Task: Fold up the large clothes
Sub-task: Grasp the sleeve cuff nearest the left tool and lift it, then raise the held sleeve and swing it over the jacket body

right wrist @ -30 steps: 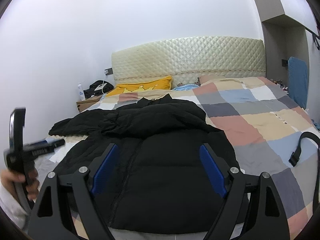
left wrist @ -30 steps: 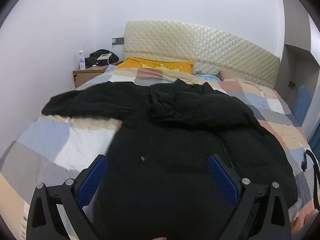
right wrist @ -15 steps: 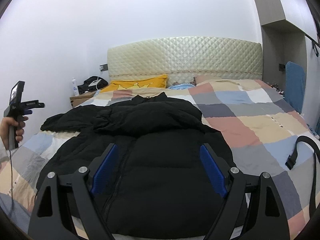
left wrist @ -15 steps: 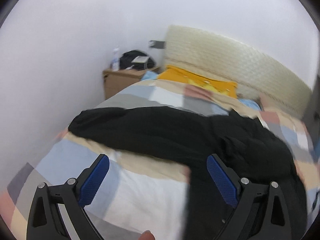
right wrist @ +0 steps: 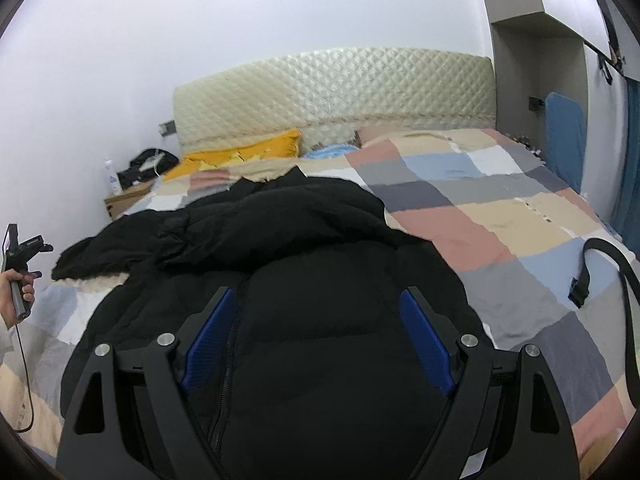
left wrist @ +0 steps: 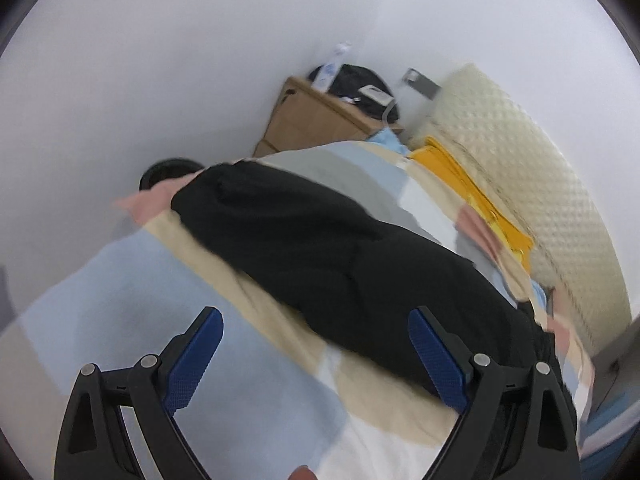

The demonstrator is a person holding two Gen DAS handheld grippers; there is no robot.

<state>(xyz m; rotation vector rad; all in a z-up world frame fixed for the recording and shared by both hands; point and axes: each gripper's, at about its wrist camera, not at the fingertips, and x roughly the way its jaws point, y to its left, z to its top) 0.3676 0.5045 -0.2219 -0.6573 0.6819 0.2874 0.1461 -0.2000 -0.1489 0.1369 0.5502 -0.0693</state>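
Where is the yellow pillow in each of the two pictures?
Left wrist view: the yellow pillow lies right of centre, tilted, along the quilted headboard.
Right wrist view: the yellow pillow sits left of centre, just under the headboard.
Shared landmark: the black jacket spread on the bed in front of the pillow.

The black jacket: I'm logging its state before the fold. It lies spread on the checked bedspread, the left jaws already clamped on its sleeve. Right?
Not quite. The black jacket does lie spread on the checked bedspread, but the left wrist view shows the left gripper with jaws open, gripping nothing.
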